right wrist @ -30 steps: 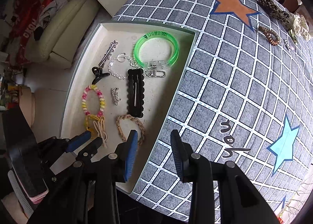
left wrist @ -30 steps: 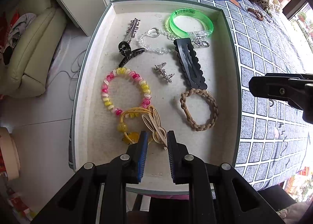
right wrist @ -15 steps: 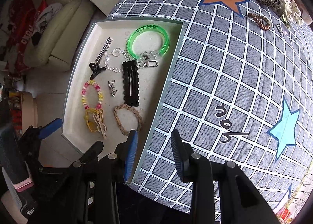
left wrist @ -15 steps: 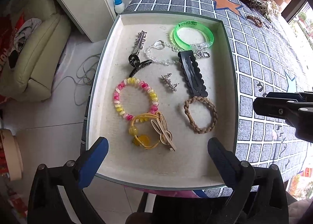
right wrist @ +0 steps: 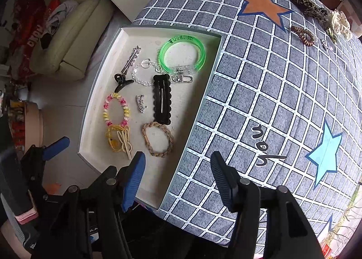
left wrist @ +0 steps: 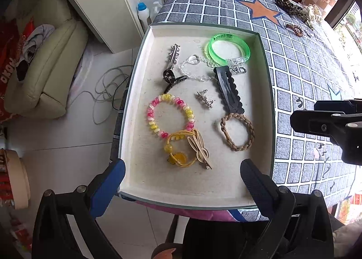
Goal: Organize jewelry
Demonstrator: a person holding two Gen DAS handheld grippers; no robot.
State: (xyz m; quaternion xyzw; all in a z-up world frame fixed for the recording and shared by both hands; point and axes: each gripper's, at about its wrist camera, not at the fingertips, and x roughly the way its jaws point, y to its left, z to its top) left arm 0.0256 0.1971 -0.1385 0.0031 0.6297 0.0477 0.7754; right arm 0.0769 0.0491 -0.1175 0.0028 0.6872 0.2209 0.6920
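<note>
Since a second ago the left gripper [left wrist: 182,176] has let go of the yellow hair tie with the bunny clip [left wrist: 187,149] and pulled back, its jaws swung wide apart; the right gripper [right wrist: 177,169] has widened as well and now hangs empty over the tray's right wall.

Just ahead of the left gripper, between its spread fingers, that yellow piece lies on the floor of the tray [left wrist: 135,105], overlapping the pink and yellow bead bracelet [left wrist: 170,115] beyond it. Both look light; the tie is probably soft and springy, the beads hard and likely to roll under a pinch, so a grip across one strand of the loop seems safest.

Ahead and to the right sits the braided tan hair tie [left wrist: 237,131], soft and easy to nip at its rim. Farther on, the small silver brooch [left wrist: 205,99] looks fiddly and slippery, and the black scalloped snap clip [left wrist: 227,89] is flat and stiff, best taken by its edges. Farthest lie the silver hairpin [left wrist: 173,55], the clear bead chain [left wrist: 194,71], apt to slither, and the rigid green bangle [left wrist: 228,50].

Well beyond the right gripper, on the chequered tablecloth [right wrist: 271,100], a brown coil hair tie [right wrist: 303,35] waits outside the tray.
</note>
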